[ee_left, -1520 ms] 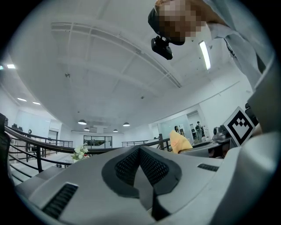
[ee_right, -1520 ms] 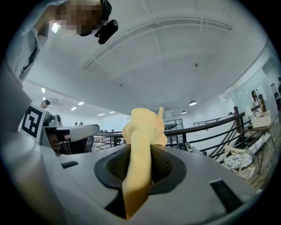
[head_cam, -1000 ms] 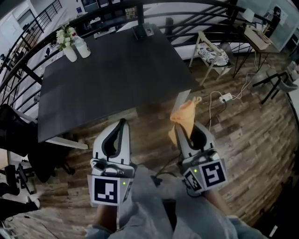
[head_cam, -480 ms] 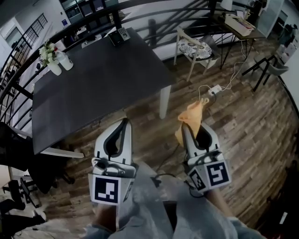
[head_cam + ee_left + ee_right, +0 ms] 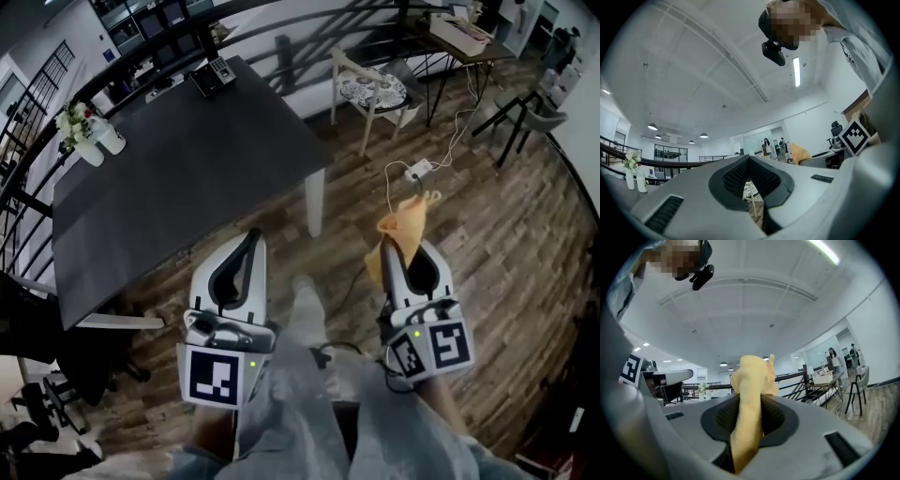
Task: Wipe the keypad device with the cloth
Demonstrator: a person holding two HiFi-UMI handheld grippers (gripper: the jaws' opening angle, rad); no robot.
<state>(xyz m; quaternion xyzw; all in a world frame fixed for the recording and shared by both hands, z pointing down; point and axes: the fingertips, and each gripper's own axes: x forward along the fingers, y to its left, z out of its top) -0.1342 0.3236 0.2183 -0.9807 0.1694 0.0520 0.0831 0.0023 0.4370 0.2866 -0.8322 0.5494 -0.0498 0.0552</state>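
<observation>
The dark table (image 5: 187,178) fills the upper left of the head view. You stand off its near corner, over the wood floor (image 5: 487,234). Your left gripper (image 5: 249,240) has its jaws closed together with nothing between them. Your right gripper (image 5: 392,255) is clamped on the orange cloth (image 5: 405,217), which sticks up past the jaw tips. Both grippers hang above the floor. The keypad device (image 5: 208,77) lies at the table's far corner, well apart from them.
</observation>
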